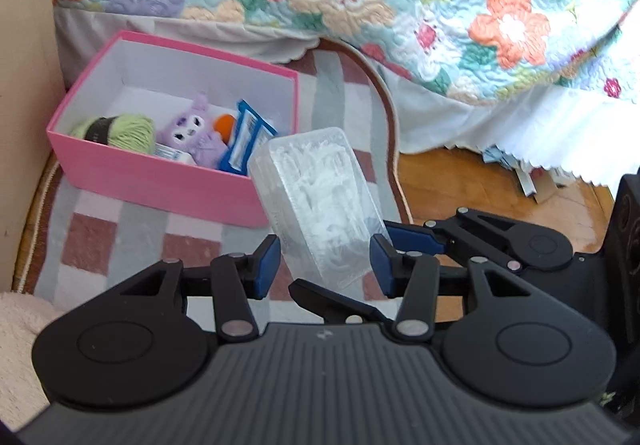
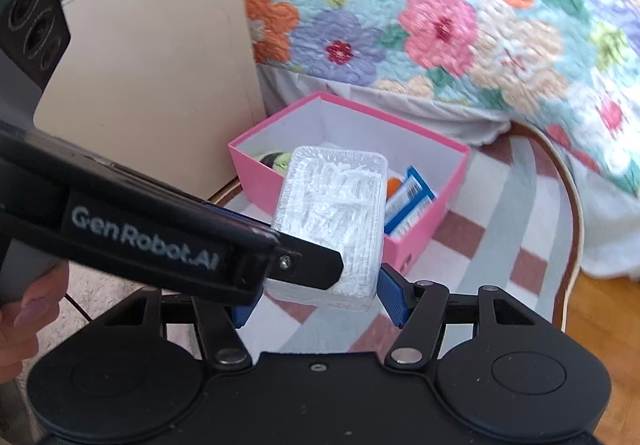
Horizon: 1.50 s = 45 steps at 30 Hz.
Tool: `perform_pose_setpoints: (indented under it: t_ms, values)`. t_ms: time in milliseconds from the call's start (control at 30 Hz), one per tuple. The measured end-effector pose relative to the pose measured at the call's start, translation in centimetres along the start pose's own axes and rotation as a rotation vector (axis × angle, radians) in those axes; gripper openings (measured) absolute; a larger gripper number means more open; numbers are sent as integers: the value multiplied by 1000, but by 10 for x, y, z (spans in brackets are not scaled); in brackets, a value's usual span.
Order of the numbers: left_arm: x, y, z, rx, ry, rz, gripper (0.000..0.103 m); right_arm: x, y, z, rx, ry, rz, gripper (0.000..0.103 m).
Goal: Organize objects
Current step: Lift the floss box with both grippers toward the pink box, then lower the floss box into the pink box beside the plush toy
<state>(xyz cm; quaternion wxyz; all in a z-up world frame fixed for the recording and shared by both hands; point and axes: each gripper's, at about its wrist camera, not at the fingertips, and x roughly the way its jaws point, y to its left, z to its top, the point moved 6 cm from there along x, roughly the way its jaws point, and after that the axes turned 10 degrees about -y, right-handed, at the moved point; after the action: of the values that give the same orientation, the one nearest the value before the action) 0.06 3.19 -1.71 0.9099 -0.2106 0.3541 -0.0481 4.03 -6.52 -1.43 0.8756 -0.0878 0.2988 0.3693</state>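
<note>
Clear ribbed plastic case (image 2: 332,221), glossy pink rectangular box (image 1: 160,173)

The pink box (image 1: 168,161) stands open-topped on the rug (image 1: 120,229). Its back half is bare white floor; yarn (image 1: 120,129), a purple toy (image 1: 196,133) and a blue packet (image 1: 248,137) crowd the front. The bed (image 1: 360,5) overhangs just behind the box, and a beige panel (image 2: 160,77) closes its left. Right of the box, rug lies free.
</note>
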Motion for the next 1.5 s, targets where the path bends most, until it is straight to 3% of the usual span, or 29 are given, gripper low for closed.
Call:
perform_pose_setpoints:
  t_ms: [500, 733, 900, 1133, 1500]
  values:
    - [6, 36, 59, -20, -116, 43, 49, 44, 6, 55, -92, -85, 24, 67]
    - [48, 65, 94, -96, -129, 96, 49, 92, -20, 72, -47, -134, 17, 67]
    - [88, 87, 110, -155, -97, 113, 49, 128, -41, 70, 0, -150, 11, 67]
    - [131, 117, 94, -163, -41, 160, 49, 175, -54, 50, 58, -95, 72, 67]
    - [161, 149, 74, -197, -4, 151, 47, 216, -49, 32, 49, 2, 54, 66]
